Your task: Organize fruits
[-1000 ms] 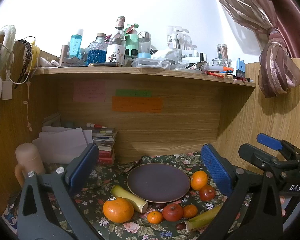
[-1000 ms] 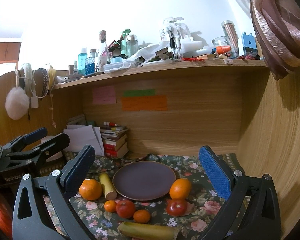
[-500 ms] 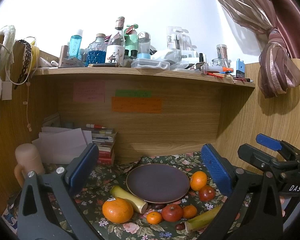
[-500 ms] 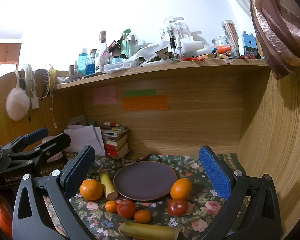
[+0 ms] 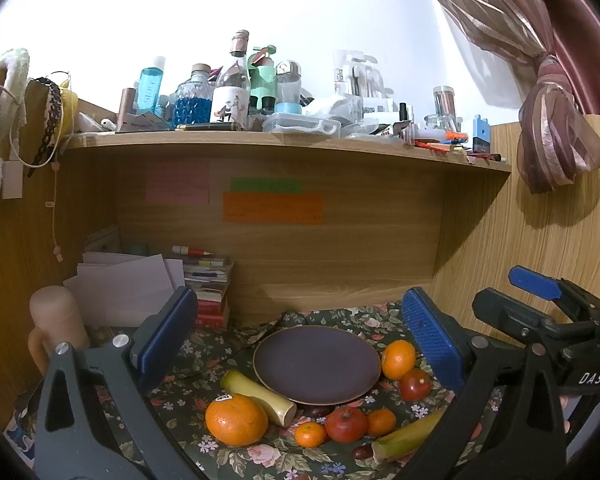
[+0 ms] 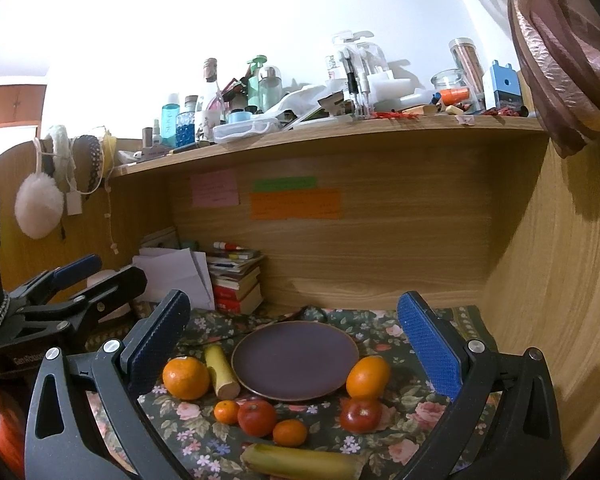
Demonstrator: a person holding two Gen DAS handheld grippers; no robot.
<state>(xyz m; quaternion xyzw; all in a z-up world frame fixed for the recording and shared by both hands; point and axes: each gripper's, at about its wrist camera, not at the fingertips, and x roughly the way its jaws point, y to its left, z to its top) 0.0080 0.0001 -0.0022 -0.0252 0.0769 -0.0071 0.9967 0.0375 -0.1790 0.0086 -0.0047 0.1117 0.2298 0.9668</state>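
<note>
Behind right gripper [image 5: 556, 320], tablecloth edge hidden, banana [image 6: 300, 462] cropped

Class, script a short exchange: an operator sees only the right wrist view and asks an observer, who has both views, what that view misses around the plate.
Operator: Is there any fruit near the plate that I cannot see?
Observer: Yes. A small dark fruit lies at the plate's front rim, beside the short banana piece.
Operator: Only that one?
Observer: No. A second dark fruit lies by the cut end of the long banana.
Operator: What is the pale shape behind the left gripper?
Observer: A beige mug with a handle, standing left of the papers.
</note>
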